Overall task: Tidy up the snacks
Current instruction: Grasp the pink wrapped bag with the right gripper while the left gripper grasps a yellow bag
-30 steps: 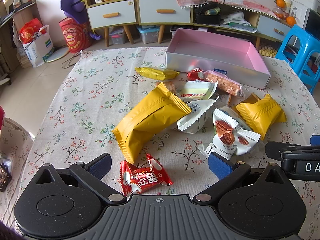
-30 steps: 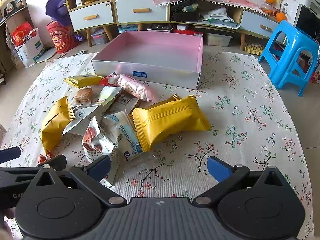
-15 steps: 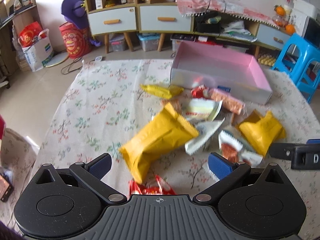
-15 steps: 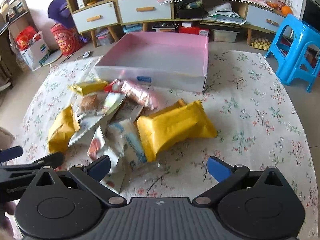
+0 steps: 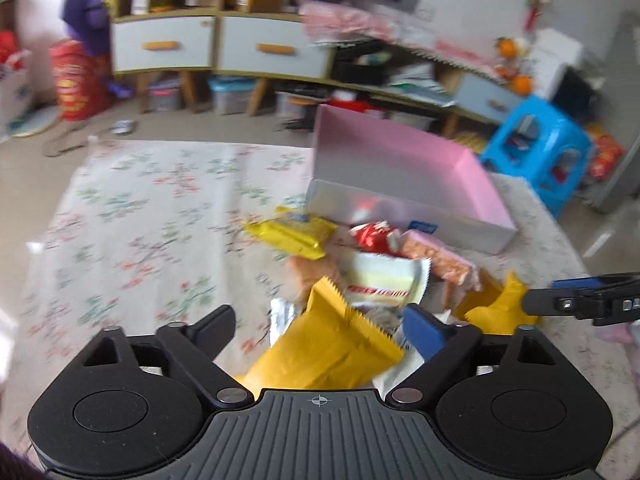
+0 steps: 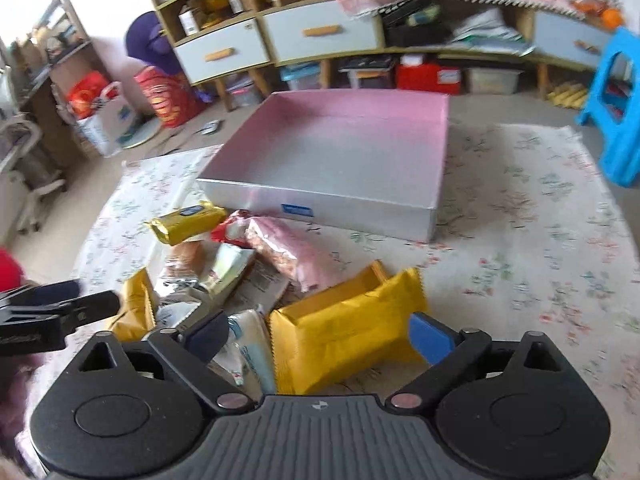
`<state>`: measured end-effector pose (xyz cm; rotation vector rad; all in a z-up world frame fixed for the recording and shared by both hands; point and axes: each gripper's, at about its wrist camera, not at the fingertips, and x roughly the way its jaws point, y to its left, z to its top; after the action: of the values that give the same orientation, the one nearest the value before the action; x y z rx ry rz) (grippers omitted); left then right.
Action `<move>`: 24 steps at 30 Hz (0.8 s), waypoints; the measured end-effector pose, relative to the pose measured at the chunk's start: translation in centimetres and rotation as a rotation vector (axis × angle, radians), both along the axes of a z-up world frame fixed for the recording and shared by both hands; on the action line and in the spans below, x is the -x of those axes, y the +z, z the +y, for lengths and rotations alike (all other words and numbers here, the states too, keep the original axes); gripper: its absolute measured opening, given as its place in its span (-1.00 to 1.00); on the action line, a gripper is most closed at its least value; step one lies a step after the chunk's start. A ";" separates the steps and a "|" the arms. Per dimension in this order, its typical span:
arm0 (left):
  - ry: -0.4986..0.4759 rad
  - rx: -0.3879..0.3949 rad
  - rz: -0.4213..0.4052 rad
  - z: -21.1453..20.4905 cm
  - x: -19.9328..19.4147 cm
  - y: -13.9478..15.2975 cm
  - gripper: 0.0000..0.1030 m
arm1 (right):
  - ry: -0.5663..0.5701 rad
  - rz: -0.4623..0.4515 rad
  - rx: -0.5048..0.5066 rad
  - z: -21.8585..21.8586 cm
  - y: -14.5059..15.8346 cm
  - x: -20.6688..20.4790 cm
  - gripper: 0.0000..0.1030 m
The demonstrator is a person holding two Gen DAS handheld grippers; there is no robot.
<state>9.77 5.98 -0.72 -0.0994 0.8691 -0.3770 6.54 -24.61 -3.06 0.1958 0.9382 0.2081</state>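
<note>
The left tool (image 5: 318, 326) hangs low over the near end of a large yellow packet (image 5: 320, 356), its jaws wide but just now closing in; the packet's crimped end lies between the two fingers, and I cannot tell that either pad presses on it. The right tool (image 6: 320, 330) is likewise wide, its jaws also just now narrowing, and it straddles a second big yellow packet (image 6: 348, 328) that lies across the gap between its fingers, with the blue right pad (image 6: 430, 338) just beside the packet's right end; contact is not clear in the blur. Both packets belong to a loose heap of snacks on the bench (image 6: 540, 240), which is covered by a floral cloth. Farther in the heap lie a small yellow bar (image 5: 292, 234), a red wrapper (image 5: 374, 236), a pink pack of biscuits (image 6: 292, 252) and a white and cream packet (image 5: 384, 280), overlapping one another. Beyond the heap, on the far side of the bench, stands an open box (image 6: 320, 208) with silver walls and a pink inside; the small yellow bar and the red wrapper lie just beside its near wall. In the left view the other tool pokes in from the right edge, near the second yellow packet. A blue stool (image 6: 616, 92) stands on the floor to the far right, and cabinets with pale drawers (image 5: 160, 46) line the far wall.
</note>
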 end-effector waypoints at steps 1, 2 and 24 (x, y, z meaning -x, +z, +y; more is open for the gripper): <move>-0.011 0.025 -0.001 0.4 -0.5 -0.3 0.66 | 0.018 -0.003 -0.018 -0.2 -0.2 -0.4 0.59; -0.028 0.046 0.003 0.8 -1.0 -0.5 0.65 | 0.034 -0.008 -0.031 -0.3 -0.5 -0.7 0.58; -0.348 -0.045 0.118 0.5 -1.2 -4.1 0.36 | 0.062 -0.019 -0.097 -0.5 -4.1 -6.0 0.06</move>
<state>10.99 6.51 -4.77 0.0733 1.0133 -0.6817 12.54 -25.15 -7.14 0.2536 0.9163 0.3127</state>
